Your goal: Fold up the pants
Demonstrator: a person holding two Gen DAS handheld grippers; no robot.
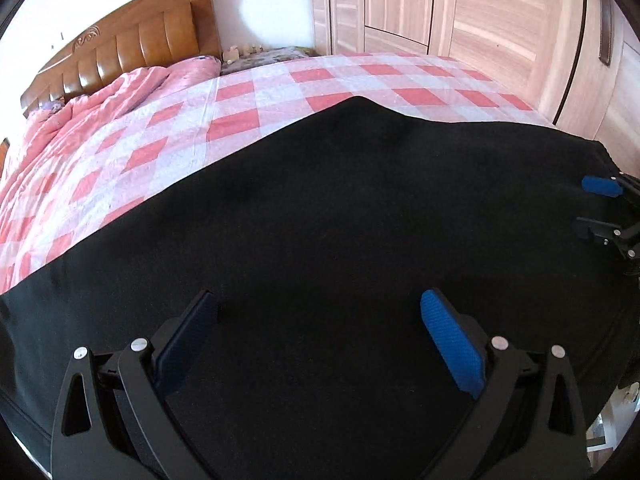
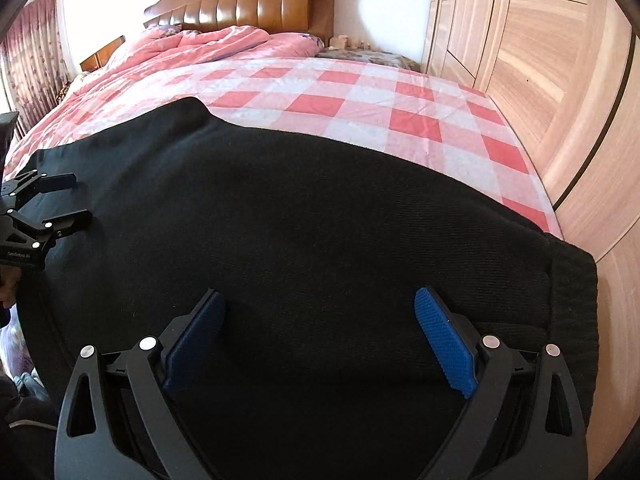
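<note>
L gripper [image 1: 318,334]: black frame w/ blue ribbed pads, jaws spread wide, nothing betw. them; hovers over near part of the cloth. Also seen at left edge of right wrist view [image 2: 64,198], jaws apart there too.
R gripper [image 2: 320,330]: same build, jaws wide apart, released, nothing held; over near part of the cloth. Seen at right edge of left wrist view [image 1: 596,208], fingers apart, at the cloth's right end.
Pants: black knit fabric pants [image 1: 320,220], spread flat across near side of bed, filling lower half of both views; far edge rises to a blunt point [image 2: 188,106]. Ribbed band [image 2: 576,312] at right end, near bed's edge.
Bed sheet: red-and-white checked sheet [image 1: 248,96], under the pants, bare beyond their far edge.
Quilt: rumpled pink quilt [image 2: 208,46], bunched at head of bed, well apart from pants.
Headboard: brown padded wooden headboard [image 2: 260,0] behind quilt.
Wardrobe: light wood-grain wardrobe doors [image 1: 500,20] along right side of bed.
Curtain: dark red patterned curtain [image 2: 34,52], far left.
</note>
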